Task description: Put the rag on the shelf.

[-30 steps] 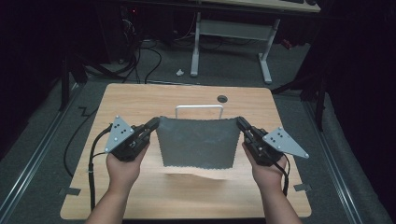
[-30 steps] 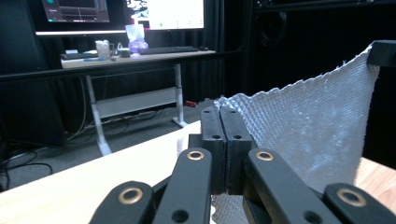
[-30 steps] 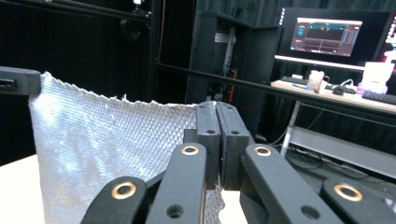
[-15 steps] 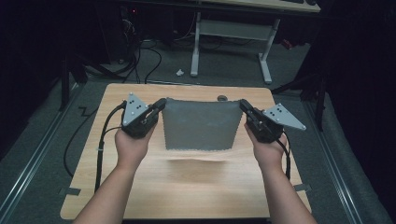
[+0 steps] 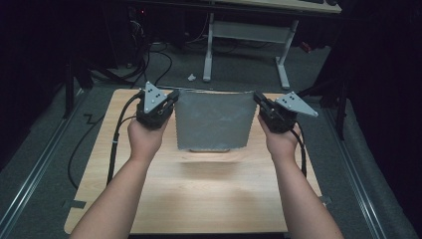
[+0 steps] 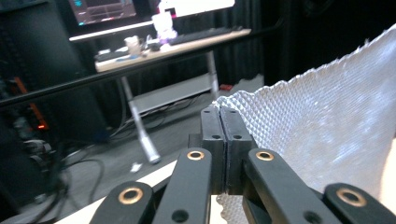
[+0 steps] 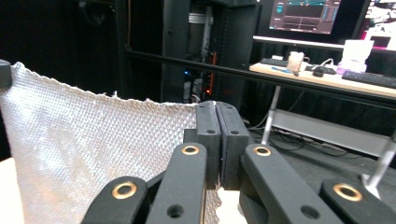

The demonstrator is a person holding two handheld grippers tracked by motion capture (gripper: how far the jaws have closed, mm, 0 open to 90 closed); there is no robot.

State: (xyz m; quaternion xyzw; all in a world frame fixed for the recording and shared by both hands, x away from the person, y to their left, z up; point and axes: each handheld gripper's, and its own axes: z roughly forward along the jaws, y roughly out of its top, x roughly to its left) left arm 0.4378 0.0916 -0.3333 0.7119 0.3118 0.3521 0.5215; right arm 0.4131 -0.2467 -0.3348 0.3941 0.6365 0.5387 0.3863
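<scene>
We held the grey cloth [image 5: 213, 119] stretched above the counter [image 5: 199, 199], toward its far edge. Left claw [image 5: 172, 98] was clamped tight on its left top corner, right claw [image 5: 257, 97] tight on the right top corner.

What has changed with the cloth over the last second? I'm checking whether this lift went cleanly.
Both hands carried the grey cloth up and toward the table's far edge; its lower edge, which lay on the wood, now hangs clear above it. Unchanged: the left gripper and right gripper stay shut on its top corners, cloth stretched between them.
</scene>
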